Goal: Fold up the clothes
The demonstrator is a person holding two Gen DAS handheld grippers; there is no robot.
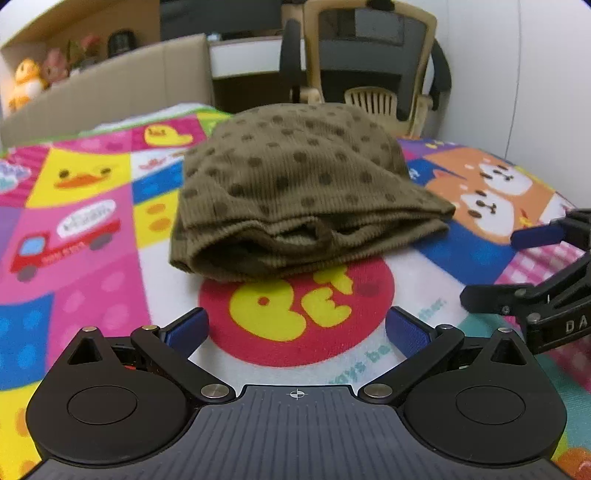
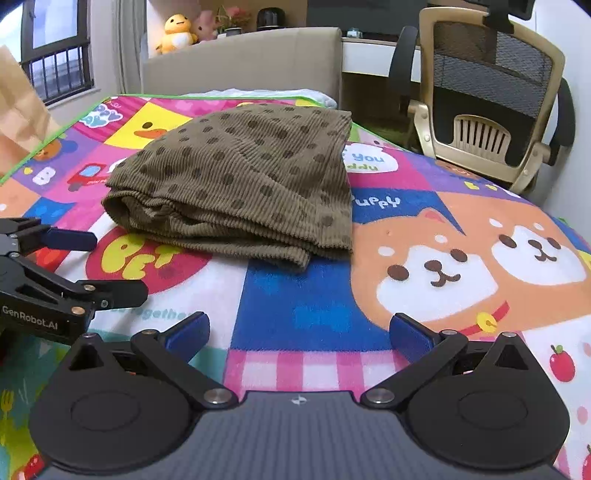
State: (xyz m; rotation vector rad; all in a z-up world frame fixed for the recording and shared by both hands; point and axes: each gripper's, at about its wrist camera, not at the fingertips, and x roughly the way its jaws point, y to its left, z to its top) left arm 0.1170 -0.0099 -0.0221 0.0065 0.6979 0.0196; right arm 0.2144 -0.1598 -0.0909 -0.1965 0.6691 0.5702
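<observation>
An olive-brown corduroy garment with dark dots (image 1: pixel 295 192) lies folded in several layers on a colourful cartoon blanket (image 1: pixel 88 229). It also shows in the right wrist view (image 2: pixel 243 184). My left gripper (image 1: pixel 297 328) is open and empty, just short of the garment's near folded edge. My right gripper (image 2: pixel 299 332) is open and empty, in front of the garment's right corner. The right gripper also shows at the right of the left wrist view (image 1: pixel 517 264). The left gripper also shows at the left of the right wrist view (image 2: pixel 110 264).
The blanket (image 2: pixel 424 258) covers a bed with a beige headboard (image 2: pixel 240 62). A beige mesh office chair (image 2: pixel 491 92) stands beyond the bed's far right side. Plush toys (image 2: pixel 177 31) sit on a shelf behind. A brown paper bag (image 2: pixel 18 110) stands at the left.
</observation>
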